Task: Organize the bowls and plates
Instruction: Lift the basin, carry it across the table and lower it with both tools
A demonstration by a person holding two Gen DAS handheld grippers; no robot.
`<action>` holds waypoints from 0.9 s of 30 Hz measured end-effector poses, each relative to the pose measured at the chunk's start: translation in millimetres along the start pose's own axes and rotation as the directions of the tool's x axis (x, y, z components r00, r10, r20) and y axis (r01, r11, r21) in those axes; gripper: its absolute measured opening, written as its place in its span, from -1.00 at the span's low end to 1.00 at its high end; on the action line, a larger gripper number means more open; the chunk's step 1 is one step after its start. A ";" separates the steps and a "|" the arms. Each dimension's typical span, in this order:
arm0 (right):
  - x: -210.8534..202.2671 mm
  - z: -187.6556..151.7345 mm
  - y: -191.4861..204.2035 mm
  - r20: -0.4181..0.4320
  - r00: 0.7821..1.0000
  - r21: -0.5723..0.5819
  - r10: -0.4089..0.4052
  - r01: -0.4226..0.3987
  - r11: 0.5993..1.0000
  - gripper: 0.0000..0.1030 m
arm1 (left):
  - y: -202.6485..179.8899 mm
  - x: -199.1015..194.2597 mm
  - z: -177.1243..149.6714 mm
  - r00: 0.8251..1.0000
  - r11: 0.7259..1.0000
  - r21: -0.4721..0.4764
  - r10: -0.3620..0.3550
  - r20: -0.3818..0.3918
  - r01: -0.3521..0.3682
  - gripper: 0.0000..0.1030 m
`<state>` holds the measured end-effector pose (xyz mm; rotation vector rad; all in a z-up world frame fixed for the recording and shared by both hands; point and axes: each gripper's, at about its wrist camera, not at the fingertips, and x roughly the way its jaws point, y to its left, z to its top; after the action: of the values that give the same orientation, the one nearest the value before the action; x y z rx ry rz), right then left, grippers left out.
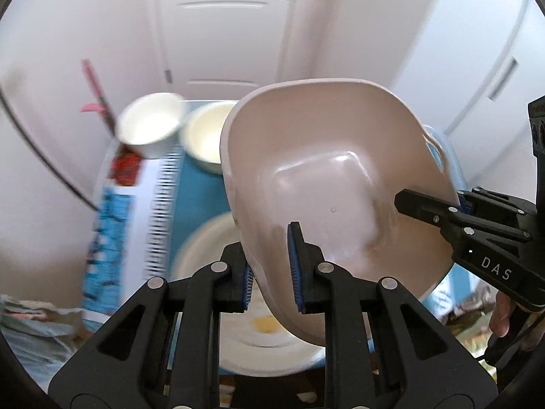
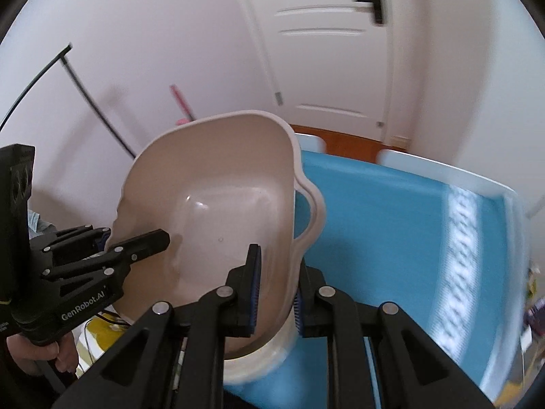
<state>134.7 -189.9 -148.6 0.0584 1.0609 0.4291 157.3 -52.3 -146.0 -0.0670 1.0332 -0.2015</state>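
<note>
Holding the pink basin between both grippers, you have it lifted and tilted above the blue tray, its open side facing the cameras. The tray is the biggest thing here, with a pale raised rim and a white slotted strip running along its left edge in the left wrist view.

The basin comes next: squarish with rounded corners and a handle lobe on its right rim in the right wrist view. Your left gripper is closed down on the basin's left wall, one blue pad inside and one outside. Your right gripper pinches the right wall below the handle lobe the same way, pads on either face.

Under the basin, on the tray's near edge, sits a white plate with a yellow patch at its middle; it is blurred. Toward the tray's far edge stands a cream bowl, and just left of it a white bowl, which looks tilted, at the far left corner. Whether the two bowls touch, you cannot tell through the blur. A door stands behind the tray.
</note>
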 end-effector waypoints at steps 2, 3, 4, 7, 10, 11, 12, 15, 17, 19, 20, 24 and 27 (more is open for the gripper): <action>-21.3 -10.8 -29.5 0.006 1.000 0.031 -0.030 0.030 0.999 -0.70 | -27.7 4.9 -3.9 0.999 0.999 0.015 -0.031 -0.011 0.031 -0.69; -27.1 -17.4 -38.5 0.005 0.999 0.041 -0.044 0.043 0.998 -0.70 | -44.9 9.5 -6.8 0.998 0.998 0.021 -0.051 -0.021 0.052 -0.69; -34.0 -25.0 -50.6 0.004 0.998 0.053 -0.058 0.058 0.997 -0.70 | -58.0 13.0 -9.5 0.998 0.998 0.026 -0.063 -0.030 0.064 -0.69; -51.4 -51.8 -93.6 -0.012 0.995 0.102 -0.098 0.099 0.990 -0.70 | -103.1 34.0 -21.6 0.991 0.992 0.052 -0.109 -0.079 0.113 -0.69; -57.4 -74.8 -128.2 -0.030 0.991 0.149 -0.132 0.135 0.979 -0.70 | -135.3 54.4 -33.3 0.983 0.987 0.070 -0.136 -0.124 0.146 -0.69; -56.1 -80.2 -136.9 -0.036 0.989 0.161 -0.142 0.146 0.976 -0.70 | -145.8 62.4 -36.7 0.980 0.985 0.079 -0.141 -0.141 0.153 -0.69; -55.0 -87.6 -147.1 -0.046 0.987 0.173 -0.152 0.158 0.972 -0.71 | -157.3 71.4 -40.5 0.977 0.983 0.090 -0.144 -0.157 0.159 -0.69; -51.8 -108.7 -170.5 -0.061 0.984 0.213 -0.167 0.176 0.961 -0.71 | -179.7 91.0 -48.6 0.973 0.979 0.118 -0.144 -0.183 0.167 -0.69; -47.9 -120.8 -187.2 -0.068 0.984 0.237 -0.164 0.176 0.956 -0.71 | -192.3 101.4 -54.2 0.972 0.978 0.132 -0.136 -0.192 0.163 -0.69; -41.9 -129.3 -197.4 -0.070 0.985 0.252 -0.158 0.171 0.952 -0.70 | -198.3 108.7 -57.0 0.971 0.978 0.139 -0.128 -0.201 0.158 -0.69; -37.0 -132.5 -198.5 -0.073 0.985 0.257 -0.155 0.169 0.952 -0.71 | -201.5 113.3 -60.0 0.971 0.978 0.144 -0.119 -0.205 0.151 -0.69; -29.2 -140.2 -203.7 -0.069 0.987 0.262 -0.145 0.158 0.952 -0.70 | -190.8 124.2 -65.6 0.969 0.980 0.145 -0.105 -0.222 0.139 -0.69; -30.9 -142.1 -204.2 -0.062 0.989 0.267 -0.131 0.143 0.953 -0.70 | -190.5 131.2 -64.8 0.971 0.981 0.142 -0.098 -0.219 0.132 -0.69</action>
<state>64.5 -410.6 -244.2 0.2187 1.1539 0.1576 141.0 -262.3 -261.6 0.0370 1.2236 -0.4015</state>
